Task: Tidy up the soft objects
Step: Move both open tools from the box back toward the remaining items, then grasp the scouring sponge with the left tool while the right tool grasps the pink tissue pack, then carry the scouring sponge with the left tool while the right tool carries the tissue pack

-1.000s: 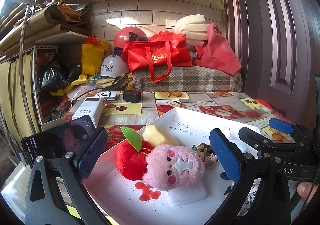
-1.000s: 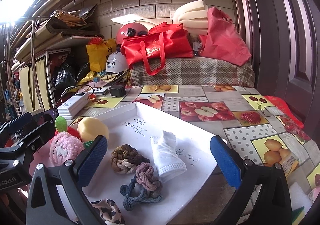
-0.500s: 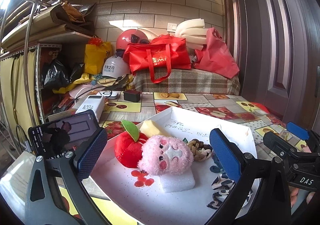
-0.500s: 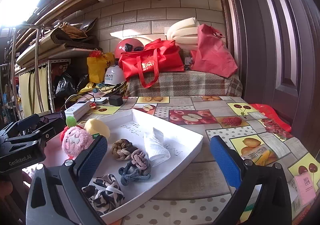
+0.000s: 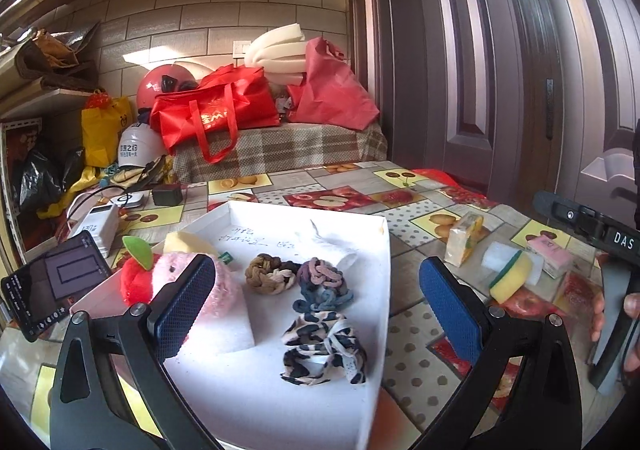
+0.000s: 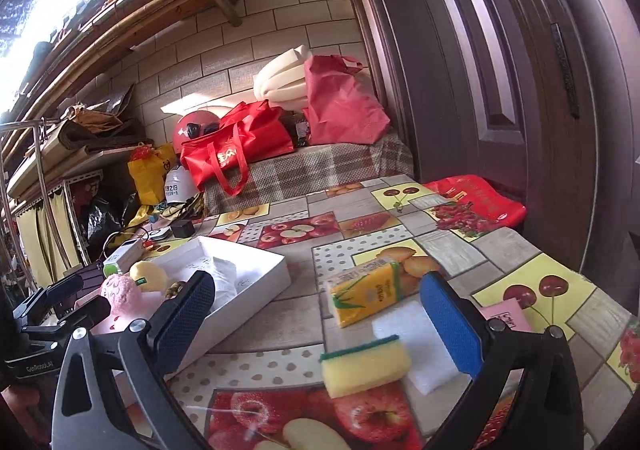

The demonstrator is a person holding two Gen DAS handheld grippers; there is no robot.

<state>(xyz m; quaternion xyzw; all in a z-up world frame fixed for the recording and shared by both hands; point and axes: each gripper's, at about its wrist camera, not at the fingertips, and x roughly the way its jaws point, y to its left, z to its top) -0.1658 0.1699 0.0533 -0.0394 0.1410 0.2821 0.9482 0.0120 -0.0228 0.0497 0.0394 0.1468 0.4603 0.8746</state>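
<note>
Left wrist view: the left gripper (image 5: 316, 308) hangs over the white tray (image 5: 384, 250) at frame centre, jaws wide, nothing between them. Between its blue pads lie three hair ties: a brown braided tie (image 5: 269, 279), a purple-blue tie (image 5: 324, 284) just right of it, and a leopard tie (image 5: 322, 346) below both. A pink plush (image 5: 226, 290) sits at centre left, partly hidden by the left pad, with a red apple plush (image 5: 134, 284) against its left side and a white foam block (image 5: 230, 334) beneath. At right of the frame, off the tray, a sponge (image 5: 510, 278) and tissue pack (image 5: 462, 240) lie on the fruit-print tablecloth (image 5: 416, 374).

Right wrist view: the right gripper (image 6: 316, 316) also stands wide and empty, low over the tablecloth. The sponge (image 6: 366, 366) lies between its pads at lower centre, the tissue pack (image 6: 366, 292) just above it, and a white pad (image 6: 416, 342) beside both. The tray (image 6: 248, 300) sits at centre left.
</note>
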